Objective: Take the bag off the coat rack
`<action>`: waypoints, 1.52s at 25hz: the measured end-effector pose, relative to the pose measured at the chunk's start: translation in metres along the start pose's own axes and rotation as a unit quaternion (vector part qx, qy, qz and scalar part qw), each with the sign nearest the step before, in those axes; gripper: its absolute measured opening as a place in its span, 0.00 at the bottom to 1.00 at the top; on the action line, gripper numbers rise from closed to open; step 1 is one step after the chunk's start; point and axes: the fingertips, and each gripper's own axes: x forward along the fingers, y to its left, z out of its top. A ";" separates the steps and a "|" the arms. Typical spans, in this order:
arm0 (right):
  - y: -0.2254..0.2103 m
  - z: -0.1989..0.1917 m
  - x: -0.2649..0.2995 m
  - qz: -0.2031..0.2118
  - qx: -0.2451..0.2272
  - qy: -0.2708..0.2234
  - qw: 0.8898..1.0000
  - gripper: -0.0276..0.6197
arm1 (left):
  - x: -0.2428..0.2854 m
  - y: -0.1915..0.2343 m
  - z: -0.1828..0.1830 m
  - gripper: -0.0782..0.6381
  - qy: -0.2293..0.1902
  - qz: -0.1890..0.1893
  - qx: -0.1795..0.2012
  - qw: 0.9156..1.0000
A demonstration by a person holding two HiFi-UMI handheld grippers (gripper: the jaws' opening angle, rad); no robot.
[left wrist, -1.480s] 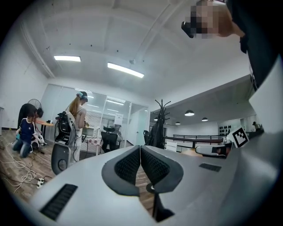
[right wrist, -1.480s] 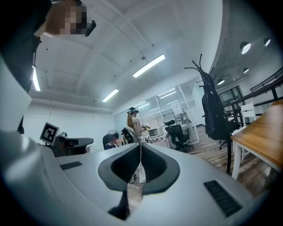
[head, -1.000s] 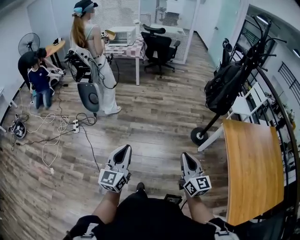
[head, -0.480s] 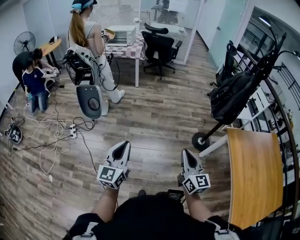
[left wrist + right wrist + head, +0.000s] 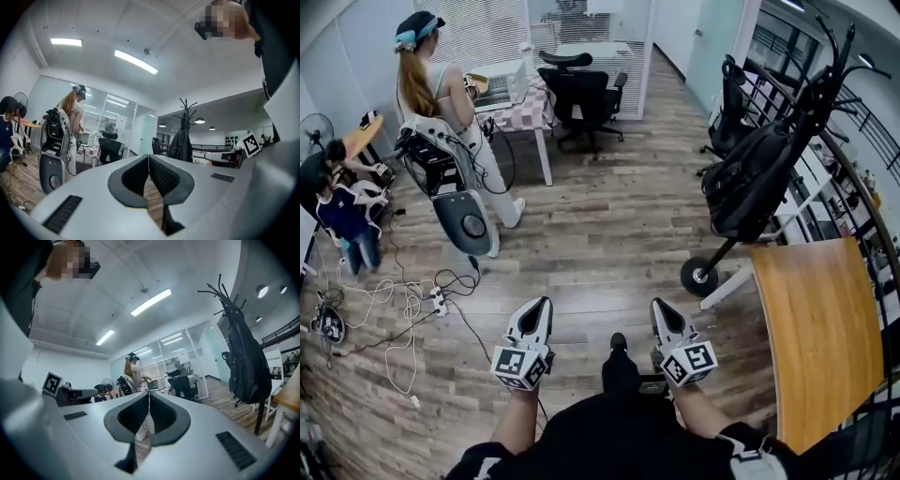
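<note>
Tall black metal coat rack [image 5: 825, 84] on a wheeled base stands at two o'clock from the operator, beside the orange wooden bench [image 5: 811, 328]. Black fabric backpack-style bag [image 5: 748, 183] hangs on it, untouched; removal is judged not begun, with approach and grasp outstanding. Left claw [image 5: 540, 306] and right claw [image 5: 660, 306] sit at twelve o'clock, well apart from the bag, both closed tight with nothing between the jaws.

Office, perhaps a test lab, glass partition [image 5: 630, 37], swivel chair [image 5: 579, 96], wooden desk [image 5: 814, 328], cables [image 5: 394, 305] on floor [image 5: 609, 234]
</note>
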 end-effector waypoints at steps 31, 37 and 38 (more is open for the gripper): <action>-0.187 0.051 0.250 0.082 0.002 0.005 0.997 0.09 | 0.277 0.093 0.028 0.13 0.020 0.065 0.022 0.997; -0.198 0.046 0.276 0.056 0.001 0.007 0.998 0.09 | 0.301 0.128 0.017 0.13 0.030 0.057 0.015 0.998; -0.201 0.046 0.280 0.049 -0.002 0.009 0.999 0.09 | 0.308 0.134 0.013 0.13 0.032 0.053 0.010 0.998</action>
